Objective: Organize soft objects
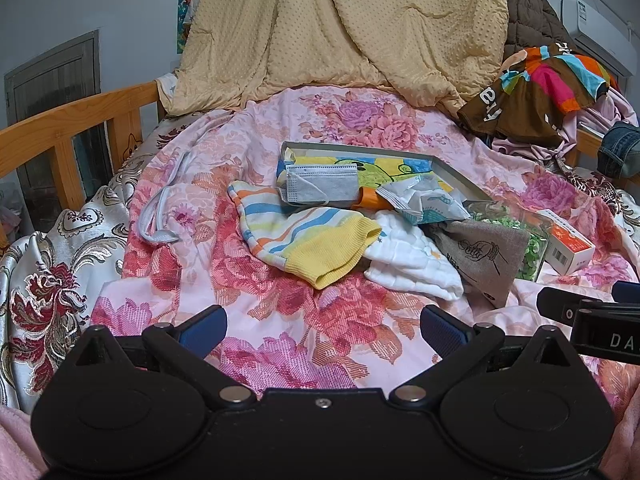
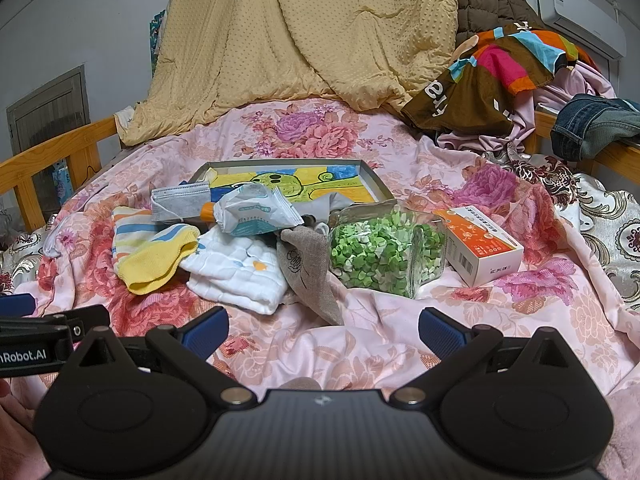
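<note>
- Soft objects lie heaped mid-bed, ahead of both grippers: striped sock [image 1: 308,240] with yellow cuff, white quilted cloth [image 1: 412,260] touching its right side, grey linen pouch [image 2: 308,276] further right.
- Left gripper [image 1: 322,330]: jaws spread wide, nothing between them, hovering over the floral sheet [image 1: 280,320].
- Right gripper [image 2: 322,330]: jaws likewise wide apart, empty, near the pouch's lower end.
- Grey face mask [image 1: 320,186] rests on the near left corner of a shallow tray [image 1: 452,172]; a coloured drawing lies inside the tray.
- Sealed mask packet [image 2: 256,214] sits at the tray's front edge, over the cloth.
- Clear jar [image 2: 388,252], on its side, filled with green and white pieces; orange-and-white carton [image 2: 480,248] just beside it.
- Loose mask strap [image 1: 160,216] lies apart on the left.
- Room: beige blanket [image 1: 340,28] at the head, wooden bed rail [image 1: 72,132], clothing pile [image 2: 500,76], wall air conditioner [image 2: 580,16].
</note>
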`<control>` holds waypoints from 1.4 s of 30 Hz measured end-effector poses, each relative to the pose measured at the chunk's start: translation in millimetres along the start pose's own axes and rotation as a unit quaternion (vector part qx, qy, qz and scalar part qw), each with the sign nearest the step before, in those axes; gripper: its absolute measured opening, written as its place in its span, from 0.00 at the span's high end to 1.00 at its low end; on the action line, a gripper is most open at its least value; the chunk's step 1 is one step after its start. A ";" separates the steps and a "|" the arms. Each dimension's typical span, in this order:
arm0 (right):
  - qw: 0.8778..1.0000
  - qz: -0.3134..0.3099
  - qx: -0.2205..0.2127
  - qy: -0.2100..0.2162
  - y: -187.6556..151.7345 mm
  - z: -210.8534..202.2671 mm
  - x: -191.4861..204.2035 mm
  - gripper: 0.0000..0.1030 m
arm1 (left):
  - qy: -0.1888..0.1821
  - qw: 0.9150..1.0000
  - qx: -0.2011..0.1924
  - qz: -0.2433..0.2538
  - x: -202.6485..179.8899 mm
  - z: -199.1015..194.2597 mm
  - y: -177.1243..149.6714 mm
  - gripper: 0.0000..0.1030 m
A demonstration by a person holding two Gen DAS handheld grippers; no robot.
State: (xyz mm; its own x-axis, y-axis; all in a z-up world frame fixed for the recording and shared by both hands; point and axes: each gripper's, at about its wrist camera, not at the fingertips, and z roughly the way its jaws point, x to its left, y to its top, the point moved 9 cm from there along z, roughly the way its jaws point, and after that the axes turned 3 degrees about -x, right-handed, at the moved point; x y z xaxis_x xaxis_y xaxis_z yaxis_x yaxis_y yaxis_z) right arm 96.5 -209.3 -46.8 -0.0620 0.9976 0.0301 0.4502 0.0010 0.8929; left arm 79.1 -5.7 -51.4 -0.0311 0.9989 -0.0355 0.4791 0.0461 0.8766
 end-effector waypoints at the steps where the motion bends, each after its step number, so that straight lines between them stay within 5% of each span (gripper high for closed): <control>1: 1.000 0.000 0.000 0.000 0.0 0.2 -0.1 0.00 | 0.000 1.000 0.000 0.000 0.1 0.2 0.2 0.01; 17: 0.999 0.031 0.019 0.011 7.0 13.8 -10.0 0.00 | 0.000 0.999 0.026 0.030 -2.6 19.5 5.3 0.01; 35: 0.995 -0.027 0.049 0.080 30.0 85.9 -13.1 0.01 | -0.101 0.986 0.030 0.130 -36.0 94.6 35.9 0.01; 42: 0.994 -0.048 0.038 0.089 28.9 95.8 -7.5 0.15 | -0.141 0.975 0.009 0.171 -47.9 117.9 62.1 0.01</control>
State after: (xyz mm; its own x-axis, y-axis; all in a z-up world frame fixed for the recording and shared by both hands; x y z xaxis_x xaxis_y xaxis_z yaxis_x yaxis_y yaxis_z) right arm 195.3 -210.2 -64.2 -0.2622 0.9645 0.0315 0.5008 0.1081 0.8588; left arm 213.7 -49.5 -51.9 0.3739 0.9191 0.1245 0.4344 -0.2921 0.8521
